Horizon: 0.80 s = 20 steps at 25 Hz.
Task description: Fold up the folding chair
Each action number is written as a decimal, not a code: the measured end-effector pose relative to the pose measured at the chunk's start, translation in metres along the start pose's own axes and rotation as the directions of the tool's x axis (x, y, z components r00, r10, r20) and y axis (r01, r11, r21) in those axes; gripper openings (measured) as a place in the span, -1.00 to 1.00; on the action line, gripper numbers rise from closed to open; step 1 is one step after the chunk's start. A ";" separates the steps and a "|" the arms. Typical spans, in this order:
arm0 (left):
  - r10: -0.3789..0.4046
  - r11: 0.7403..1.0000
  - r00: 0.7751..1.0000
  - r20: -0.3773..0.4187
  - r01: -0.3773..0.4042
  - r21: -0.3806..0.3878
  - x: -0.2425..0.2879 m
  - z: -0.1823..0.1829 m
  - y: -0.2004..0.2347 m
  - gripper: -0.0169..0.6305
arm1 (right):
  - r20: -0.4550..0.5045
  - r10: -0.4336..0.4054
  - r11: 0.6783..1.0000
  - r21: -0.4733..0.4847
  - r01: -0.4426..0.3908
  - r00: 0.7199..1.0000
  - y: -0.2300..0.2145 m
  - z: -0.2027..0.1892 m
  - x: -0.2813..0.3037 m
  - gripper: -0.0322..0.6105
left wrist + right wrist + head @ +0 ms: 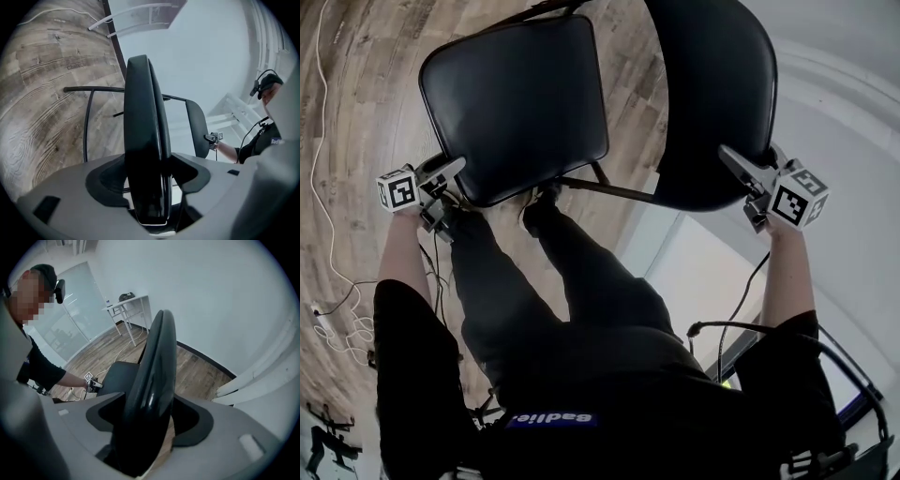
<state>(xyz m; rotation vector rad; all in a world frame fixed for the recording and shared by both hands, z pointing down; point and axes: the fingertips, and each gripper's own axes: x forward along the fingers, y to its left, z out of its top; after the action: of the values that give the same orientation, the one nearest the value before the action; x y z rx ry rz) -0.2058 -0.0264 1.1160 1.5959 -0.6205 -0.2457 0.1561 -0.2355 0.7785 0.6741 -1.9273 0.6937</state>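
— Where's the folding chair (581, 112)?
— On the wood floor (356, 112), near its edge by the white wall (862, 56), unfolded.
— And the arms (398, 253)?
— Both stretched forward: the left tool (445, 173) wide open around a corner of the seat (511, 103), the right tool (739, 161), angled down, wide open around the edge of the backrest (712, 94).

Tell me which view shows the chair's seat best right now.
The head view: the whole seat shows from above, the left gripper at its near corner. The left gripper view shows only its edge, end-on between the jaws. The right gripper view shows a small part beyond the backrest.
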 end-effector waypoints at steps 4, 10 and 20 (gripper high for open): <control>-0.028 0.999 1.000 0.012 0.028 -0.025 0.009 0.000 0.004 -0.13 | -0.024 0.032 0.999 -0.026 -0.032 0.999 0.011 -0.001 0.006 -0.33; 0.025 0.997 0.999 0.043 -0.022 -0.070 0.014 -0.001 0.009 -0.13 | -0.011 0.040 0.999 0.004 -0.040 0.999 0.009 0.003 0.006 -0.43; 0.062 0.996 0.995 0.081 -0.056 -0.071 0.019 0.002 -0.016 -0.13 | 0.008 0.076 0.996 0.035 -0.076 0.997 0.019 0.014 -0.011 -0.58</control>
<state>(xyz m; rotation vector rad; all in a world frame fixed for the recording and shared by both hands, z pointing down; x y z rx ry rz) -0.1878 -0.0382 1.1039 1.5045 -0.7151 -0.2877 0.1392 -0.2307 0.7592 0.6280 -1.9590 0.7751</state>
